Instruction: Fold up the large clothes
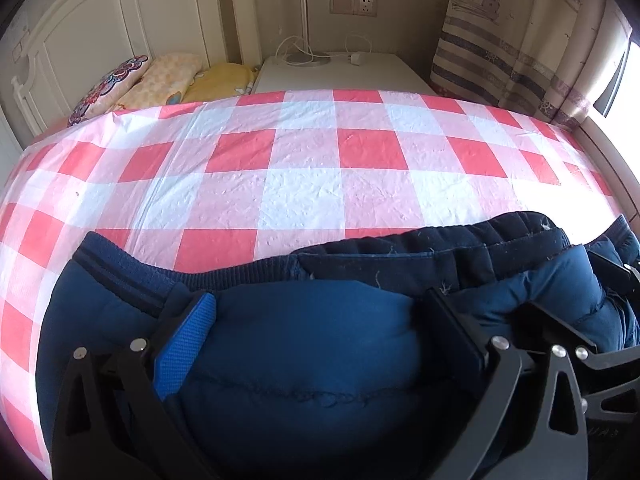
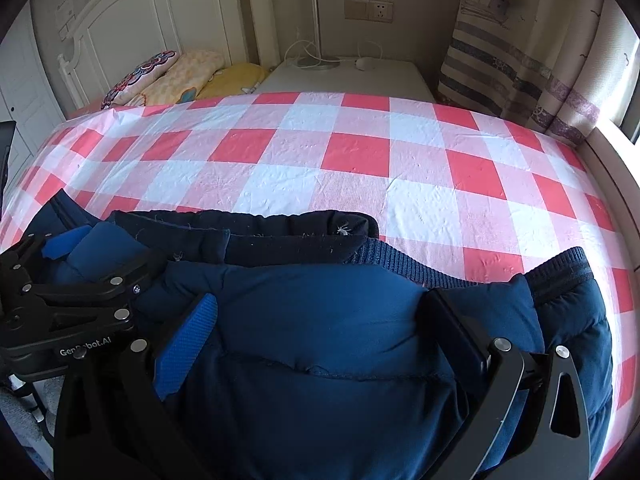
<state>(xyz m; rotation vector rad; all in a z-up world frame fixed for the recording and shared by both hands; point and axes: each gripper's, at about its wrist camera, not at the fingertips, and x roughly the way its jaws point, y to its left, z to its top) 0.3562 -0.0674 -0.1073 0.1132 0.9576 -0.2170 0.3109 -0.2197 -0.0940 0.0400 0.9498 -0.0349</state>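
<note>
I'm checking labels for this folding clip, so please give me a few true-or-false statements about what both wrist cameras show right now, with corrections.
1. The blue puffer jacket lies on a red, pink and white checked sheet. True.
2. The left gripper has its fingers spread wide, with jacket padding bulging between them. True.
3. The right gripper hangs over bare sheet, away from the jacket. False: its fingers straddle the jacket's padding.
4. The pillows are stacked on the jacket. False: they sit at the far end by the white headboard.
5. A white nightstand with cables stands beyond the bed. True.
</note>
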